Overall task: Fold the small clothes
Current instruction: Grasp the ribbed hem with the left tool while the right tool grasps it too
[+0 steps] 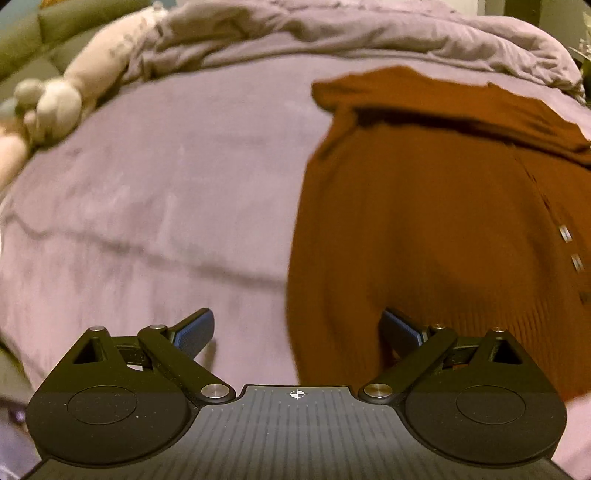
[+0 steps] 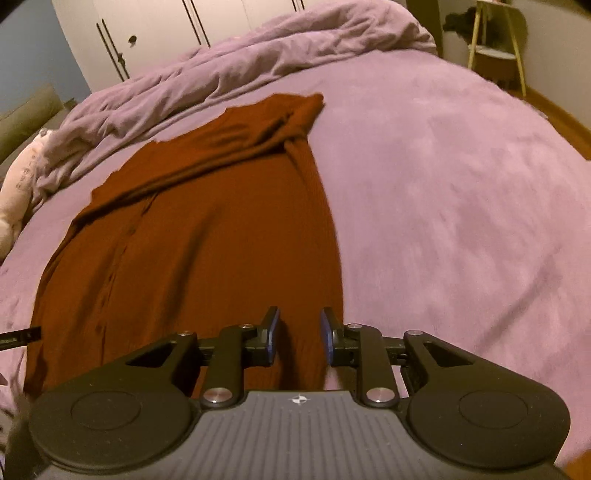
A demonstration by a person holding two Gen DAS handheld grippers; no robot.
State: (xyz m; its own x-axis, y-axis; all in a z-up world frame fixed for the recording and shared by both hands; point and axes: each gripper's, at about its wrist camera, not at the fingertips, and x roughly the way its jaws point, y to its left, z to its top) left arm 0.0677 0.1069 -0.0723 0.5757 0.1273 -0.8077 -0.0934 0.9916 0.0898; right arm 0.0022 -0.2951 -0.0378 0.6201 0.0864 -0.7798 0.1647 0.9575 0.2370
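A rust-brown ribbed garment (image 1: 424, 221) with a row of small buttons lies spread on the purple bed; its sleeves are folded across its far end. It also shows in the right wrist view (image 2: 192, 236). My left gripper (image 1: 297, 328) is wide open and empty above the garment's near left edge, with its right finger over the cloth. My right gripper (image 2: 298, 334) is partly open and empty above the garment's near right edge; no cloth sits between its pads.
A crumpled purple duvet (image 2: 258, 59) lies across the far side of the bed. A pale plush toy (image 1: 55, 107) lies at the bed's left edge. White wardrobe doors (image 2: 155, 26) stand behind, and a stool (image 2: 495, 48) on wooden floor is at the far right.
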